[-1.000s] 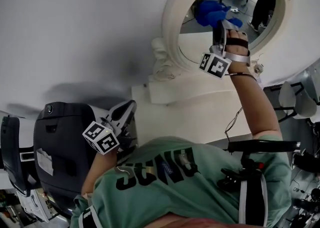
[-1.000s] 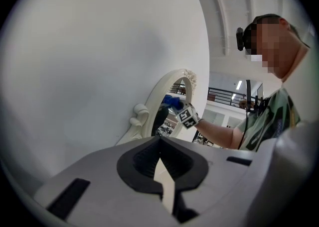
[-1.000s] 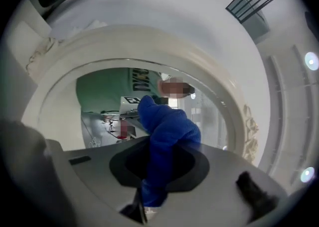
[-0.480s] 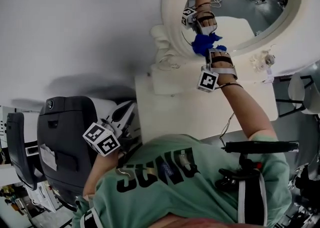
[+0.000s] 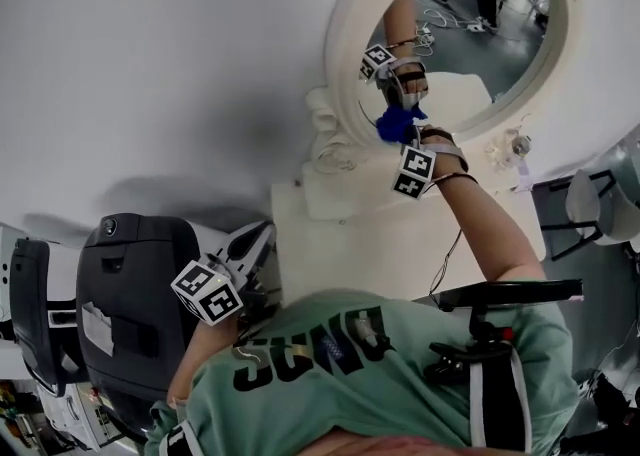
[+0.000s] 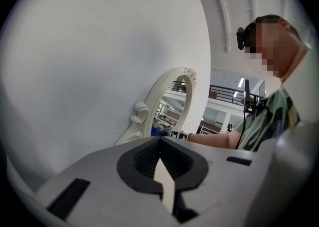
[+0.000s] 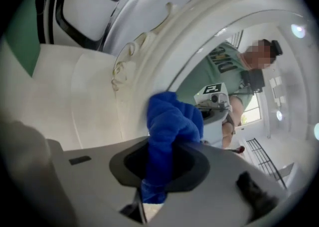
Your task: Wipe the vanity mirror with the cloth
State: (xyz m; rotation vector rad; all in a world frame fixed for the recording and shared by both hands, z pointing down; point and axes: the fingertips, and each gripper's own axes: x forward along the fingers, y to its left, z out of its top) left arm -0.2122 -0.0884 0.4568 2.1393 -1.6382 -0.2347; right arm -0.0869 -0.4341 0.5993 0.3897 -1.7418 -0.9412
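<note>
Your right tool (image 5: pixel 402 134) pinches the blue cloth (image 7: pixel 169 121) through the middle of its bunch, and the loose top sits against the glass of the mirror (image 5: pixel 480 44), low at one side. The cloth looks soft, light and floppy, so hold it deep in the fold; a hard drag could pull it out. Treat the glass as fragile. The carved frame (image 5: pixel 345 64) stands proud just beside the cloth, so sweep short of it, into the open oval. Your left tool (image 6: pixel 162 169), pressed together on nothing, hangs well apart, off the surface (image 5: pixel 340 234).
</note>
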